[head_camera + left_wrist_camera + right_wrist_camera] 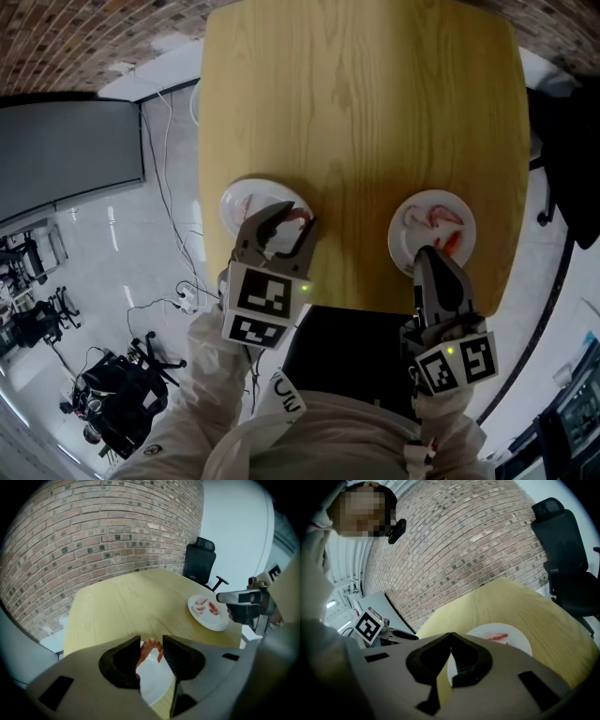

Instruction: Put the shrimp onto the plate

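Brick wall behind, light wood worktop (375, 112).

Head view: two white plates near front edge. Left tool (294, 217) over left plate (239, 211). Right tool (426, 252) at near rim of right plate (401, 234).

Left gripper view: jaws partway apart, clamped on curled red shrimp (151, 649) above left plate.

Right gripper view: jaws pressed together, nothing between. Right plate just beyond, other shrimp (496, 636) lying on it.
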### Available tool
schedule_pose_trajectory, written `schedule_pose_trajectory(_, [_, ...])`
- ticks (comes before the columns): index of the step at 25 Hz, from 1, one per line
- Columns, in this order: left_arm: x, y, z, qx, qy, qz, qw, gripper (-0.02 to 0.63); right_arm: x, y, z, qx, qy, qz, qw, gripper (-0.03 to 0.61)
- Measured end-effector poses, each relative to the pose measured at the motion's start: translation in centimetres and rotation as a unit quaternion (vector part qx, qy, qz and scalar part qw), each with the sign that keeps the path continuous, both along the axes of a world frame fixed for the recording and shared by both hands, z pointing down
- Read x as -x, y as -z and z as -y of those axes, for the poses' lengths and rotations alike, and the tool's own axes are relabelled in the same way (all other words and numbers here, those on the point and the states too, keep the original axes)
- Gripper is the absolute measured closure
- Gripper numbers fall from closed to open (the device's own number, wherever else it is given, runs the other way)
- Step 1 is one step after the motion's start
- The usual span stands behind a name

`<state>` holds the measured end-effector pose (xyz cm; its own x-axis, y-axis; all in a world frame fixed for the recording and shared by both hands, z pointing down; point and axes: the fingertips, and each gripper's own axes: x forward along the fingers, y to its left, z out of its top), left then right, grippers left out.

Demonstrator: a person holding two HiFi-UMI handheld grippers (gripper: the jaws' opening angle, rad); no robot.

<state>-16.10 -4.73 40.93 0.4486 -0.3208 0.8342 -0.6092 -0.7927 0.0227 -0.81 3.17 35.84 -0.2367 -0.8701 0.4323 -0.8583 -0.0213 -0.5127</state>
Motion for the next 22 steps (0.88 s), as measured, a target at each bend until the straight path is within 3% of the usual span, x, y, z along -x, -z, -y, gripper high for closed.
schedule_pose_trajectory(22, [-13.1, -0.8, -7.5, 0.029, -0.101, -0.009, 0.9944, 0.463, -10.2, -0.9, -6.0, 0.006, -0.062, 0.005, 0.998, 0.554])
